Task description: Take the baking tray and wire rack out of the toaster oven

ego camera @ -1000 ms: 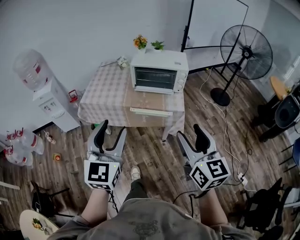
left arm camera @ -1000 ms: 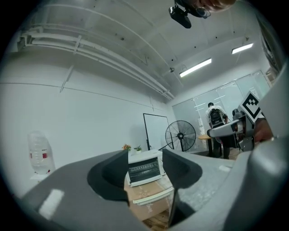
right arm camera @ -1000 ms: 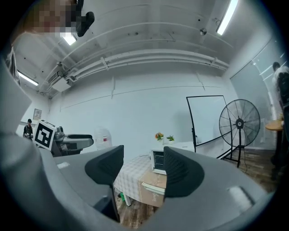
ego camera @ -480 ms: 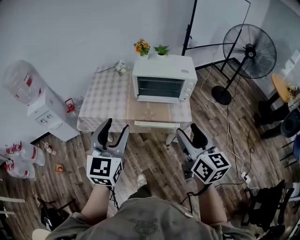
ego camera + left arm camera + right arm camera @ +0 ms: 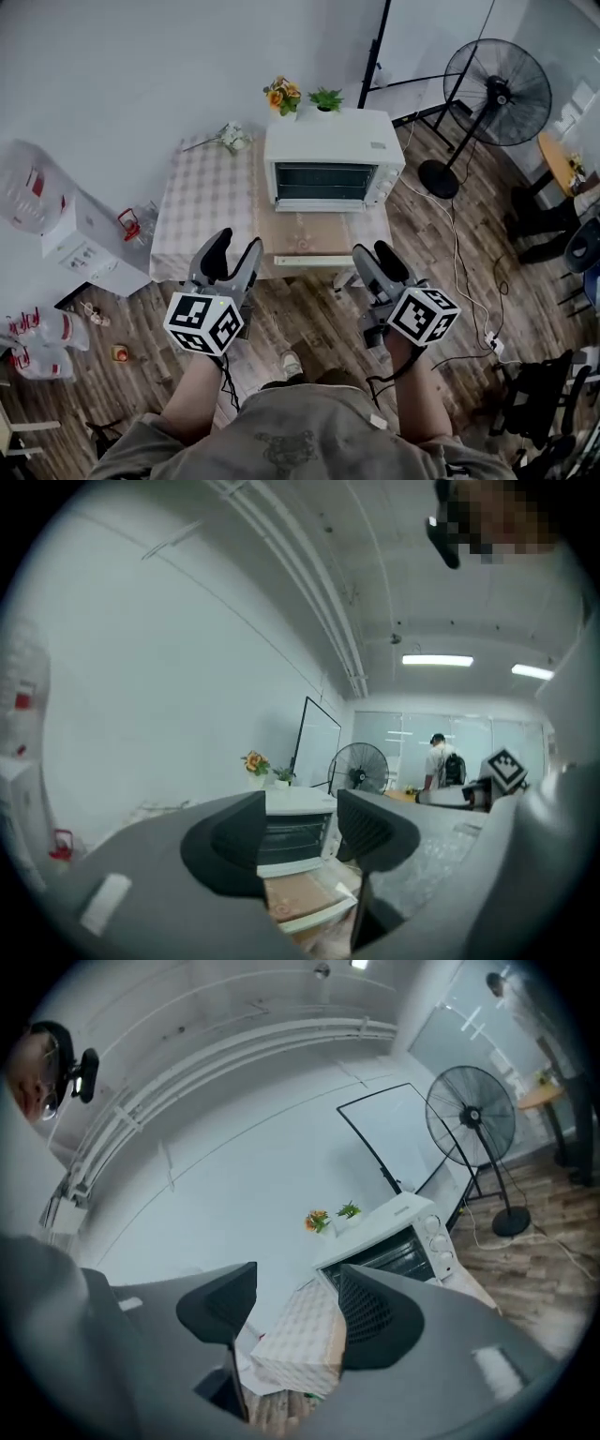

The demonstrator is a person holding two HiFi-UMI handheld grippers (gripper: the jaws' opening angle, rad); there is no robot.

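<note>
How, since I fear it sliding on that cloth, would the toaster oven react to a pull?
The toaster oven looks boxy and broad-based, so tipping seems unlikely. On the checked tablecloth it may slide or drag the cloth. Its rigid casing likely won't flex.

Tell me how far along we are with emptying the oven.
Done: the oven has its door folded open. In hand: nothing; the left gripper and right gripper are open and empty, short of the table. Left: pull out tray and rack; inside is too dark to tell them apart.
</note>
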